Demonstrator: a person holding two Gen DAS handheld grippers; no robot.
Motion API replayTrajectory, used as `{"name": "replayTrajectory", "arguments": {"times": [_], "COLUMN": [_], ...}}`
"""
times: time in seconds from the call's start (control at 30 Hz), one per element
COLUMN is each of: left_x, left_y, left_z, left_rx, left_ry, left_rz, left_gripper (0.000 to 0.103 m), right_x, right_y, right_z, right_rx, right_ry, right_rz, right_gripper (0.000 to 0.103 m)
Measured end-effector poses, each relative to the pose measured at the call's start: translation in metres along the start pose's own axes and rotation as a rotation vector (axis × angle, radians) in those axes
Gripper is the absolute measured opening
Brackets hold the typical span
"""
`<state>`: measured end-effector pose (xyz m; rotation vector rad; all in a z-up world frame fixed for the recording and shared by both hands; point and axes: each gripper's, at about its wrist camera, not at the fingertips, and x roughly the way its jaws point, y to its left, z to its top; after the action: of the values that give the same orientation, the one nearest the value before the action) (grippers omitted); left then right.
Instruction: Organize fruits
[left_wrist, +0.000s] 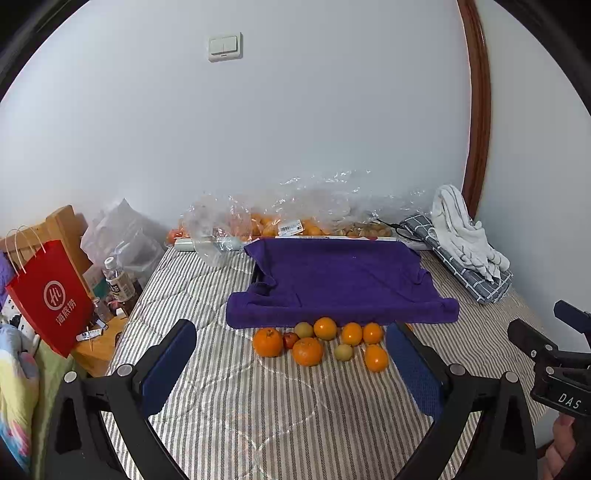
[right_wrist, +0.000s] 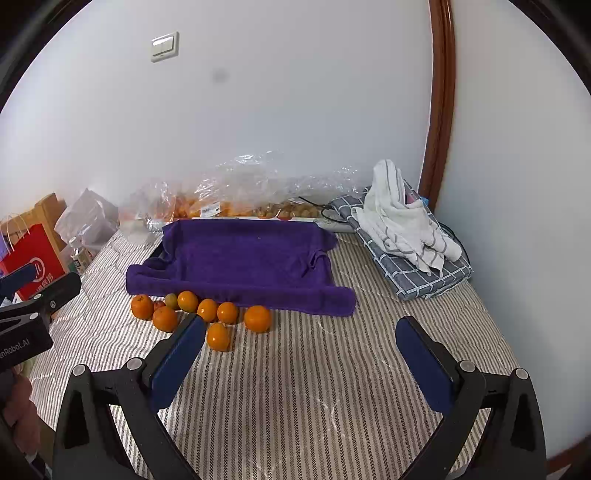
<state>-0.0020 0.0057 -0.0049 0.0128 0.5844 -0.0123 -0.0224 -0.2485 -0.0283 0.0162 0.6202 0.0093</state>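
Observation:
Several oranges (left_wrist: 307, 350) (right_wrist: 218, 336), two greenish fruits (left_wrist: 344, 352) and a small red fruit (left_wrist: 290, 339) lie loose on the striped bedcover (left_wrist: 258, 406), just in front of a purple towel (left_wrist: 340, 284) (right_wrist: 240, 262) draped over a tray. My left gripper (left_wrist: 291, 343) stands open, short of the fruit cluster, nothing between its fingers. My right gripper (right_wrist: 301, 336) is open too, over bare cover to the right of the fruits; its left finger (right_wrist: 177, 362) hides part of the cluster.
Clear plastic bags of oranges (left_wrist: 280, 221) (right_wrist: 221, 203) lie along the wall. A white towel (left_wrist: 461, 232) on a folded grey checked cloth (right_wrist: 406, 258) sits at right. A red paper bag (left_wrist: 51, 295) and bottles (left_wrist: 116, 280) stand beside the bed at left.

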Motion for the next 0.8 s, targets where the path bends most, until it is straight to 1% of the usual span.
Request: {"name": "replayTrajectory", "arguments": {"times": [0.8], "left_x": [-0.0021], "left_y": [-0.0044], "left_z": [-0.001], "left_rx": [0.002], "left_ry": [-0.006], "left_rz": [0.0], "left_gripper": [0.103], "right_x": [-0.0021], "right_y": [0.0023], "right_z": [-0.0027], "right_rx": [-0.003], "right_ry": [-0.005], "right_rz": [-0.004], "right_gripper": [0.102]}}
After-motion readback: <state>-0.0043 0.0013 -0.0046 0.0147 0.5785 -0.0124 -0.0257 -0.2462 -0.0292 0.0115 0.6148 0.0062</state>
